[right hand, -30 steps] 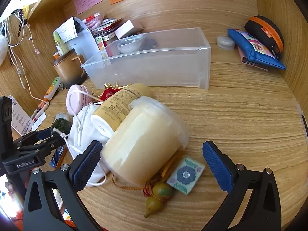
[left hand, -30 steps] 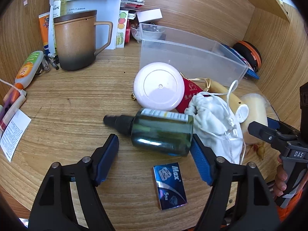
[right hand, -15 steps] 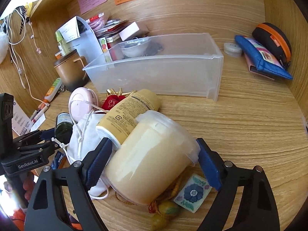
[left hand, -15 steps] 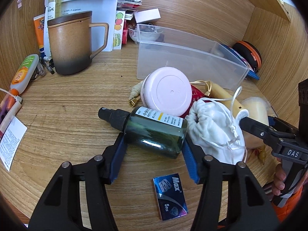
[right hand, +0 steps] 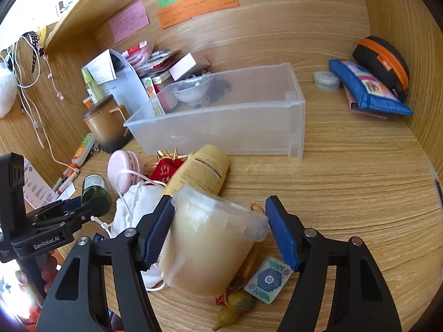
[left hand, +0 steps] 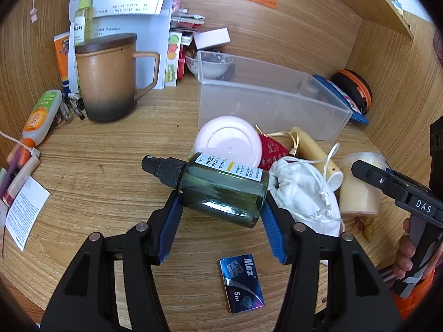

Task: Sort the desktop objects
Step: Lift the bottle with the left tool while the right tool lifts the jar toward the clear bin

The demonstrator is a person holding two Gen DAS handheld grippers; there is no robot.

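Dark green spray bottle [left hand: 221,191], black cap, white-yellow label, between blue pads [left hand: 171,227] of left gripper [left hand: 221,222]. Cream tub [right hand: 210,246] between right gripper [right hand: 220,229] pads, also blue. Just ahead: pink round case [left hand: 229,144], red pouch [left hand: 272,149], white drawstring bag [left hand: 301,196]. Below fingers: blue foil "Max" packet [left hand: 241,282].

paper slip [left hand: 26,215] cut off at left edge, bottle label [left hand: 229,166] print illegible
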